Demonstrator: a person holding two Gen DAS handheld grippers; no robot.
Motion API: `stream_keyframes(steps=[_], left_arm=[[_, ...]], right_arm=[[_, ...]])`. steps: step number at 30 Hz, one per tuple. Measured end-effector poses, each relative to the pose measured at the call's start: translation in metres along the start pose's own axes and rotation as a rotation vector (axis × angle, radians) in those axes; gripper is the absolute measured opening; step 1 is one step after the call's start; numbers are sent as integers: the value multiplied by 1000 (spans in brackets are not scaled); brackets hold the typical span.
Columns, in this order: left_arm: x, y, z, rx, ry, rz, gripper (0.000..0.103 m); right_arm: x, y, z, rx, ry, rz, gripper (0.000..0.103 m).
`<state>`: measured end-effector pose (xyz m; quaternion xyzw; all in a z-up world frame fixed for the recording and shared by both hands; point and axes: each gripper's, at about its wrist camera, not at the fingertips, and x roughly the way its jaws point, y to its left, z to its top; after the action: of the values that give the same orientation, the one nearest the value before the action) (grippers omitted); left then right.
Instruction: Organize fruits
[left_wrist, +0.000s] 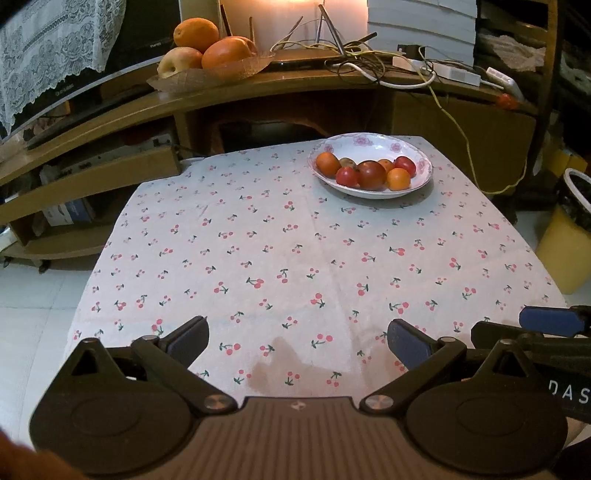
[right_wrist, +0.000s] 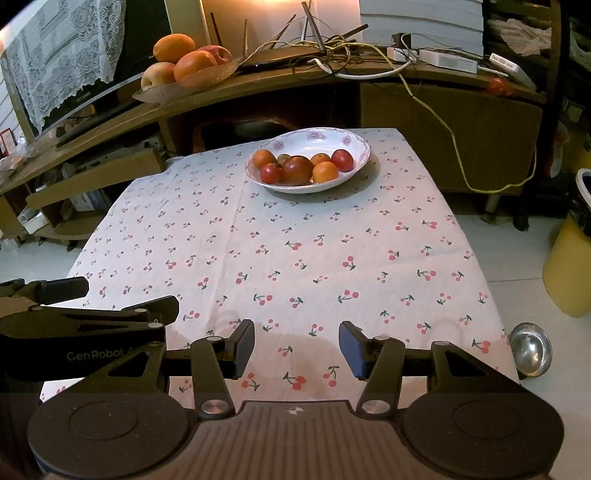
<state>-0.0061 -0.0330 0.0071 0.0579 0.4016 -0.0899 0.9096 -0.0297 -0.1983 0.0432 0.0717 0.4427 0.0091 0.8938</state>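
White bowl (right_wrist: 360, 147) upright, fruits (right_wrist: 297, 170) heaped inside.

A cherry-print tablecloth (right_wrist: 295, 258) covers the table, bearing a fruit-filled plate (right_wrist: 354, 142).

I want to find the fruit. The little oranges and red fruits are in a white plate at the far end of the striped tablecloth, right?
Almost. The cloth has a cherry print, not stripes, as the right wrist view shows. The fruits do sit in the white plate at its far end.

Yellow bin (left_wrist: 565, 251) cut off at the right edge.
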Motion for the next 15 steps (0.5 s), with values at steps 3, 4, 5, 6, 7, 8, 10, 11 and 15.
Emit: stream_keyframes(steps=[3,4,5,6,7,8,10,11,15], left_arm=[[-2,1,-2,-5,-4,1,103],[-3,1,-2,-7,-4,2,103],[-3,1,-3,-9,-4,2,103],[-4,2,-4,-10,-4,1,103],[-4,2,-4,-11,-4,1,103],[-5,2,-5,-11,-5,2,103],[-5,1,-6,-9,-4,2,103],[-5,1,-6,-7,-4,2,103],[-6,1,-7,-8,-3,4,103]], right_arm=[[-2,1,-1,-3,-4,1,54],[-2,1,-2,-3,-5,2,54],[-2,2,-2,-4,-6,0,54],[-3,2,-2,-4,-7,-1,54],[-3,2,-3,-3,-7,-2,54],[-4,1,-3,-3,-7,-2,54],[-4,1,-3,-1,-10,-5,54],[-5,1,-3,1,-10,-6,54],[-5,0,-4,2,-9,-7,54]])
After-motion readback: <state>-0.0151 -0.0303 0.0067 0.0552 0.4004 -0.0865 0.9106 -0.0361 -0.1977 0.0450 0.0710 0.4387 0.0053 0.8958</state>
